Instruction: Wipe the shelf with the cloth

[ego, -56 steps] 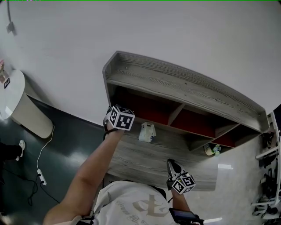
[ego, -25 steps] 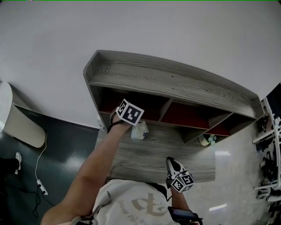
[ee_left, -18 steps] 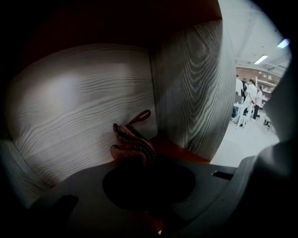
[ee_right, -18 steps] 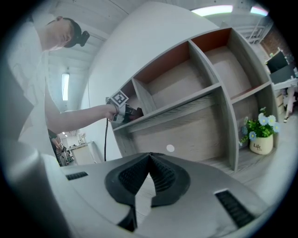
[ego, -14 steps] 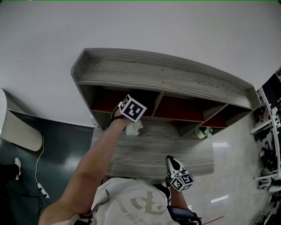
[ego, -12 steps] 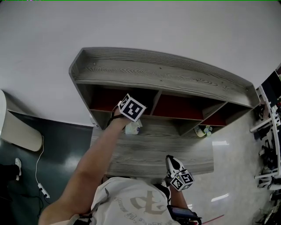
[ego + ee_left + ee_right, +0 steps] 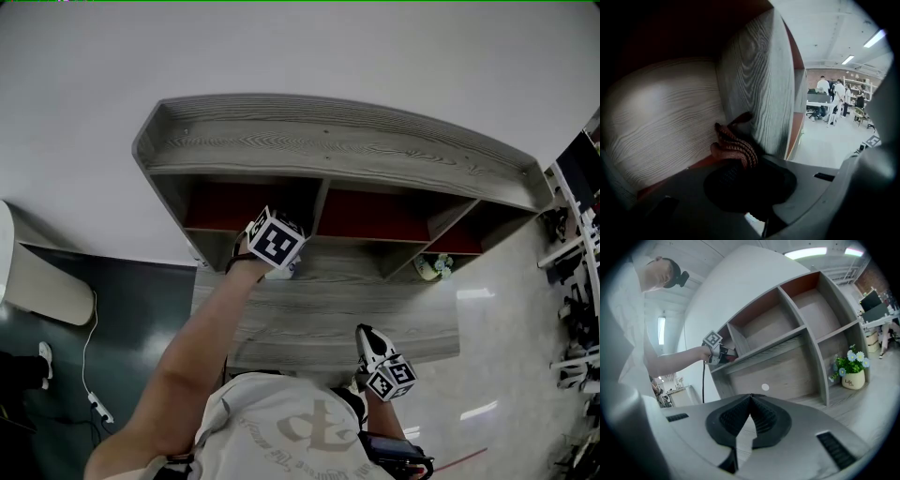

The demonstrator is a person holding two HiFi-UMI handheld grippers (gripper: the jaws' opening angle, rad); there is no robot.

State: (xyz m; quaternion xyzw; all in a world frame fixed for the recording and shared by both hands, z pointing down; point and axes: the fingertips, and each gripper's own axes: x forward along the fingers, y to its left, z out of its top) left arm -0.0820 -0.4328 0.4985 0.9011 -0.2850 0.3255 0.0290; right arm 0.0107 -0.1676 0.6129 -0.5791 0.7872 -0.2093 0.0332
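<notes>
**Wiping inside the leftmost compartment: flat pressure, long strokes, care at the corner**

Cloth: reddish, ribbed, bunched at lower centre of the left gripper view. Clamped in the left tool, jaws closed tight on the wad. Pressed to a pale wood-grain board inside the leftmost compartment of the shelf, right beside the upright divider.

Judged to be mid-wipe, with much of that board probably yet to cover.

- Lay the wad flat on the board rather than riding on the jaw tips.
- Drag in long, overlapping strokes from the divider toward the outer wall and back.
- Ease into the corner gently, to avoid scraping the wood with the hard jaws.
- Grip firmly against slip under friction.

Right tool: at lower right of the head view, over the counter, jaws fully together, nothing held. Best left parked there, clear of the stroke.

Flower pot: far right of the right gripper view, by the rightmost compartment, well apart from the work. No need to disturb it.
</notes>
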